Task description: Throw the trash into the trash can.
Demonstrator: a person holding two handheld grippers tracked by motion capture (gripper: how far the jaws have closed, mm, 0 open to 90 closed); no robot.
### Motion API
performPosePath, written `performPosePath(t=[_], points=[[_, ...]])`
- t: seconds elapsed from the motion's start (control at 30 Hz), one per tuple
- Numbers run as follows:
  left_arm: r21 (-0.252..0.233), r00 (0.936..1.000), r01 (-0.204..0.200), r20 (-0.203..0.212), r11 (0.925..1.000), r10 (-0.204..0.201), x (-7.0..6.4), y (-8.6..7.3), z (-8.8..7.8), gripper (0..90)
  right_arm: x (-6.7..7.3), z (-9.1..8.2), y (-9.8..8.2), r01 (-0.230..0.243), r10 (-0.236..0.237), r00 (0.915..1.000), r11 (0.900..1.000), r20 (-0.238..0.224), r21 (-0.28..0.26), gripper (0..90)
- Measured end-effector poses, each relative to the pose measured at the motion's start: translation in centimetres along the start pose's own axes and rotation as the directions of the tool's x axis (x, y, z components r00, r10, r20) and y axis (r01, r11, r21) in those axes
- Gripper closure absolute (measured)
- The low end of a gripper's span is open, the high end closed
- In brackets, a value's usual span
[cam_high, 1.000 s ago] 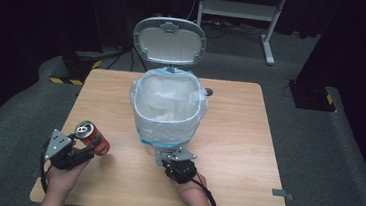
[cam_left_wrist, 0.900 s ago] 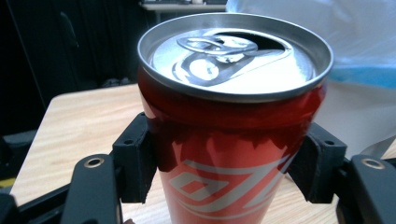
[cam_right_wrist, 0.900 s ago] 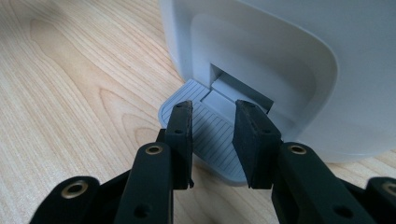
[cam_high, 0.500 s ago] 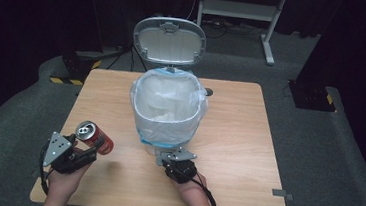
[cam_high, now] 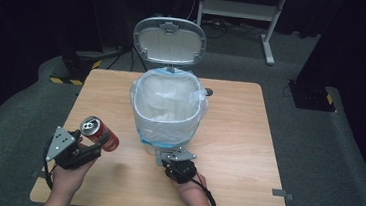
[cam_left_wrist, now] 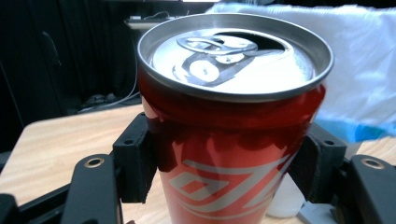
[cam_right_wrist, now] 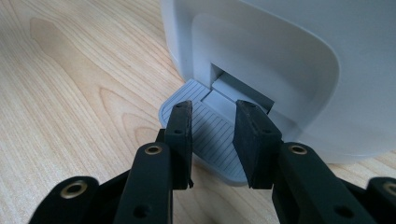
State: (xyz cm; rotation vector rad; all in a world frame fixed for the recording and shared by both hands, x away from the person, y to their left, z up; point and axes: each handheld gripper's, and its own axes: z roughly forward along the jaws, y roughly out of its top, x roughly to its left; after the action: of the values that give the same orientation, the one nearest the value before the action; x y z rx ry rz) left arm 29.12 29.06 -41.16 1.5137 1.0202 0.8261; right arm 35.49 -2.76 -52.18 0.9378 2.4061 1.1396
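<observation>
Opened red can (cam_left_wrist: 233, 121), tilted, aloft

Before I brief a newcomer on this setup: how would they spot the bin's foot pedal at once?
Start at the white bin with its lid up, mid-table. At its base on the person's side juts the pedal, with the right tongs pressing down on it. It is a small grey ribbed tab, unlike the smooth white wall behind it.

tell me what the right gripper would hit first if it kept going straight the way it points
Probably the bin's front wall. The right gripper sits over the grey pedal, jaws slightly apart and aimed at the slot the pedal comes out of. Exact depth is hard to judge.
</observation>
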Motion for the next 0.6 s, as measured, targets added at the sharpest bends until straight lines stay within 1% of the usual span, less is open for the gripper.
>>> performPosePath(t=[0.03,0.07,0.13,0.17,0.2,0.3,0.33,0.4,0.43,0.47,0.5,0.53,0.6], points=[[-0.009,1.0000,0.002,0.004,1.0000,-0.002,0.0,0.6,-0.1,33.7,0.0,0.0,0.0,-0.002,0.002,1.0000,1.000,-0.002,0.000,67.3],[-0.009,1.0000,0.002,0.004,1.0000,-0.002,0.0,0.6,-0.1,33.7,0.0,0.0,0.0,-0.002,0.002,1.0000,1.000,-0.002,0.000,67.3],[-0.017,1.0000,0.001,0.006,0.9999,-0.001,-0.1,1.3,-0.2,33.7,0.0,0.0,0.0,-0.009,0.009,0.9999,1.000,-0.004,0.002,67.3],[-0.025,1.0000,-0.007,0.005,0.9997,0.007,-0.2,2.0,-0.2,33.7,0.0,0.0,0.0,-0.002,0.002,1.0000,1.000,-0.002,0.000,67.3],[-0.025,1.0000,-0.007,0.005,0.9997,0.007,-0.2,2.0,-0.2,33.7,0.0,0.0,0.0,-0.002,0.002,1.0000,1.000,-0.002,0.000,67.3],[-0.047,0.9999,-0.005,0.011,0.9989,0.005,-0.5,3.1,-0.1,33.7,0.0,0.0,0.0,0.006,-0.006,1.0000,1.000,0.002,0.000,66.8],[-0.047,0.9999,-0.005,0.011,0.9989,0.005,-0.5,3.1,-0.1,33.7,0.0,0.0,0.0,0.006,-0.006,1.0000,1.000,0.002,0.000,66.8],[-0.055,0.9999,-0.003,0.013,0.9985,0.004,-0.6,3.6,0.0,33.8,0.0,0.0,0.0,0.002,-0.002,1.0000,1.000,-0.001,0.000,66.8],[-0.056,0.9998,-0.007,0.015,0.9984,0.008,-0.8,4.2,0.1,33.8,0.0,0.0,0.0,-0.001,0.001,1.0000,1.000,-0.004,0.000,66.8],[-0.056,0.9998,-0.007,0.015,0.9984,0.008,-0.8,4.2,0.1,33.8,0.0,0.0,0.0,-0.001,0.001,1.0000,1.000,-0.004,0.000,66.8],[-0.065,0.9998,-0.007,0.020,0.9979,0.008,-0.9,4.8,0.2,33.8,0.0,0.0,0.0,-0.001,0.001,1.0000,1.000,-0.003,0.000,66.8],[-0.065,0.9998,-0.007,0.020,0.9979,0.008,-0.9,4.8,0.2,33.9,0.0,0.0,0.0,-0.001,0.001,1.0000,1.000,-0.003,0.000,66.8],[-0.079,0.9998,-0.015,0.015,0.9968,0.016,-1.1,5.4,0.1,33.9,0.0,0.0,0.0,-0.006,0.006,1.0000,1.000,-0.004,0.002,66.8]])
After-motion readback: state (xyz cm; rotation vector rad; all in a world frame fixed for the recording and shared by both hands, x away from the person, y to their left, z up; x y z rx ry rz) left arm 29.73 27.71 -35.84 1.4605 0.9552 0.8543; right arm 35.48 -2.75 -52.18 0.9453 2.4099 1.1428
